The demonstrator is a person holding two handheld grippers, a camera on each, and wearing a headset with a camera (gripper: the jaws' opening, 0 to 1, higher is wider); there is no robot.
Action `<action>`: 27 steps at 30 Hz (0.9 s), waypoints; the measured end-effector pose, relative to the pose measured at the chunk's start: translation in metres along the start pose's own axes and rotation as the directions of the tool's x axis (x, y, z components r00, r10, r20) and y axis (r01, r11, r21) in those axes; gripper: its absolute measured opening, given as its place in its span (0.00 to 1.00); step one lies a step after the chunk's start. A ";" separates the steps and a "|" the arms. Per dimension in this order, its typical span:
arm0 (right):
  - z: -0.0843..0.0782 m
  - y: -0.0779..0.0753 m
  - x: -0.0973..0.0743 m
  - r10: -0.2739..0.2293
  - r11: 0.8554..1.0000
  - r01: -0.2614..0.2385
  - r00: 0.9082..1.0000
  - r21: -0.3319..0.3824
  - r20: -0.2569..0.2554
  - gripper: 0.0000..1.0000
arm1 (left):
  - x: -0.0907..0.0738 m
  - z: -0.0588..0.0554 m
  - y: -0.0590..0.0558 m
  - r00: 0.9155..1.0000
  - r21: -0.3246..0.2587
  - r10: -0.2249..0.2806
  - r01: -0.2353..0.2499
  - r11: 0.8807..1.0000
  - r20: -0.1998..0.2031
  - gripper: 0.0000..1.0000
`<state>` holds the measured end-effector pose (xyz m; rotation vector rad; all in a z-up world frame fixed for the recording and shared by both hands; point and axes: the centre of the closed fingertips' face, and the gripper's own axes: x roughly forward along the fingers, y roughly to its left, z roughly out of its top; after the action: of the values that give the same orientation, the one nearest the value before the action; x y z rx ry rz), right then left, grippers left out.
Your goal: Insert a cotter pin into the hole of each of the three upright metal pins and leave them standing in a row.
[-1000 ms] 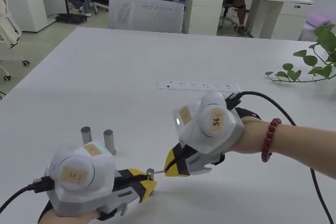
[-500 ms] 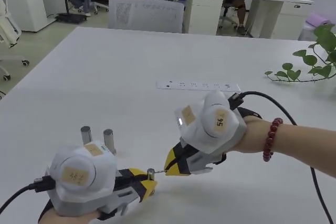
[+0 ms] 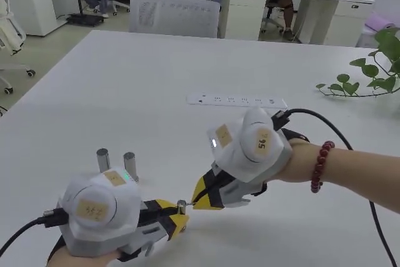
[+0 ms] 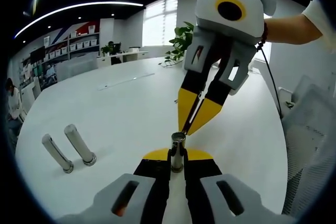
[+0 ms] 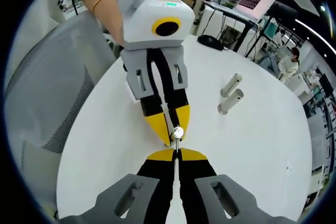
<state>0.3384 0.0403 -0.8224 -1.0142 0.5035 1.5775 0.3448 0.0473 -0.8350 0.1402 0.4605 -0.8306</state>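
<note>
My left gripper (image 3: 177, 216) is shut on a short upright metal pin (image 3: 180, 205), seen end-up between the yellow jaw tips in the left gripper view (image 4: 178, 149). My right gripper (image 3: 195, 202) comes in from the right, shut on a thin cotter pin (image 3: 189, 204) whose tip meets the held pin's head (image 5: 178, 131). In the right gripper view the jaws (image 5: 176, 153) stand closed just below that head, facing the left gripper (image 5: 169, 125). Two more metal pins (image 3: 103, 159) (image 3: 130, 166) stand upright side by side to the left.
A white power strip (image 3: 236, 101) lies mid-table beyond the grippers. Plant leaves (image 3: 372, 73) hang over the table's right edge. A grey chair (image 3: 174, 17) stands at the far edge. The right gripper's black cable (image 3: 337, 136) trails to the right.
The right gripper has edged slightly left, bringing the cotter pin closer into the held pin's head. The left gripper and the two standing pins stay put.
</note>
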 end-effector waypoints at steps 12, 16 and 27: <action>0.006 0.001 0.003 0.006 1.000 -0.006 1.000 0.011 0.016 0.03 | 0.001 0.000 -0.002 1.000 0.000 -0.007 0.007 1.000 0.003 0.07; 0.007 0.001 0.004 0.007 1.000 -0.007 1.000 0.016 0.021 0.03 | 0.001 0.000 -0.002 1.000 -0.003 -0.007 0.007 1.000 0.003 0.07; 0.009 -0.001 0.001 0.008 0.996 -0.014 0.998 0.090 0.061 0.05 | 0.002 0.000 -0.001 1.000 -0.003 -0.006 0.006 1.000 0.006 0.07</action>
<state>0.3365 0.0475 -0.8180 -0.8945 0.5349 1.5760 0.3453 0.0450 -0.8359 0.1337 0.4570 -0.8363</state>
